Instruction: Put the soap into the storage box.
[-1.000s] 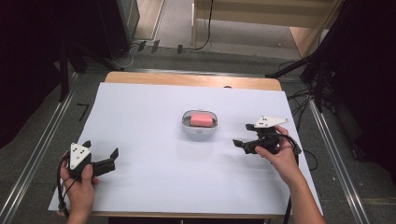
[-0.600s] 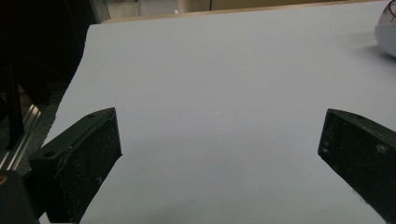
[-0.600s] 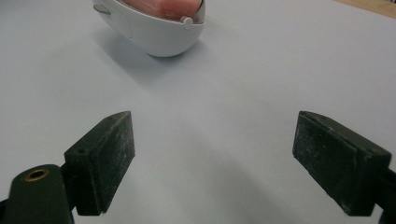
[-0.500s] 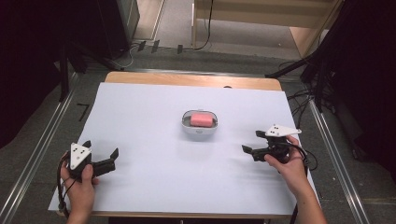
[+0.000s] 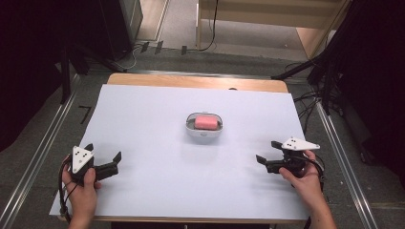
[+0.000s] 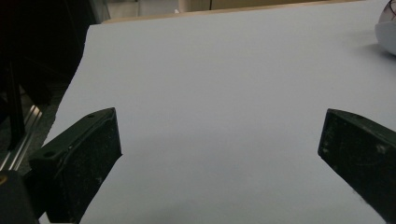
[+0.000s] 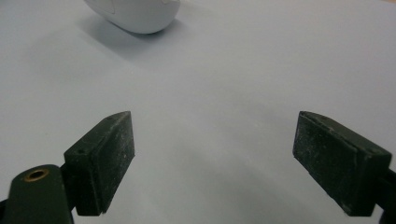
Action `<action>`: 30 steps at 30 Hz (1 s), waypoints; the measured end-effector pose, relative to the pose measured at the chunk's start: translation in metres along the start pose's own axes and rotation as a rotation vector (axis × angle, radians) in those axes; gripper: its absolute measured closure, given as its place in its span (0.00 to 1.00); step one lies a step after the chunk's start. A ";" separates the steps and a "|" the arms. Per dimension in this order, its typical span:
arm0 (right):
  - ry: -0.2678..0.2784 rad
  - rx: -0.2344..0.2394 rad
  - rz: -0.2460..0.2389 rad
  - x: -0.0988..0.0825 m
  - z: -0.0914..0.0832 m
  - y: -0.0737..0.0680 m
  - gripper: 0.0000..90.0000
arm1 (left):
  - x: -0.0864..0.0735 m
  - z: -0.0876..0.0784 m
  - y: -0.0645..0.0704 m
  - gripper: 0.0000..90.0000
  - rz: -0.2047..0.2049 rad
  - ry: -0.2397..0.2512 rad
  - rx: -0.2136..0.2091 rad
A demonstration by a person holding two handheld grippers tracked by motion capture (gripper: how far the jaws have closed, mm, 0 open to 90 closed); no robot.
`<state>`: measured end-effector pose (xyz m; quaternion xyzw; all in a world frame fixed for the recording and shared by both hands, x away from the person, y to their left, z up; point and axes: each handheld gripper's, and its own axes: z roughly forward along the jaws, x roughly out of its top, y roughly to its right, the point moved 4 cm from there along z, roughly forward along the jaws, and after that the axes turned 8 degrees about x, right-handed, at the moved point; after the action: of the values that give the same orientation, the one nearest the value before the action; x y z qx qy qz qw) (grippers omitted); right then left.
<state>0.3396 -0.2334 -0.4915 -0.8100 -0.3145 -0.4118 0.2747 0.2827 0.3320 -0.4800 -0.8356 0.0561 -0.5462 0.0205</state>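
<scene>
Both grippers rest apart, jaws spread, nothing held.
From above, pink soap [image 5: 206, 122] lies inside the white dish [image 5: 204, 134], at 10 o'clock from the right gripper [image 5: 266, 156] and 2 o'clock from the left gripper [image 5: 106, 156]; the right gripper view catches just the dish's underside.

The left gripper [image 5: 103, 158] rested near the person's left, jaws spread wide; the right gripper [image 5: 268, 151] sat opposite, jaws likewise apart.

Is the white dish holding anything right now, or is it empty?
Holding something: a pink block lies inside the white dish, seen from the high view.
</scene>
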 end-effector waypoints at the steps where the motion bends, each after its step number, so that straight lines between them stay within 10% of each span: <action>1: 0.000 0.000 0.000 0.000 0.000 0.000 0.15 | 0.000 0.000 0.000 0.00 0.000 0.000 0.000; 30: 0.046 -0.094 0.067 -0.040 -0.047 0.009 0.15 | 0.000 0.000 0.000 0.00 0.009 0.000 -0.001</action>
<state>0.3040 -0.2837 -0.5029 -0.8225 -0.2610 -0.4351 0.2572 0.2826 0.3315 -0.4800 -0.8354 0.0601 -0.5459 0.0224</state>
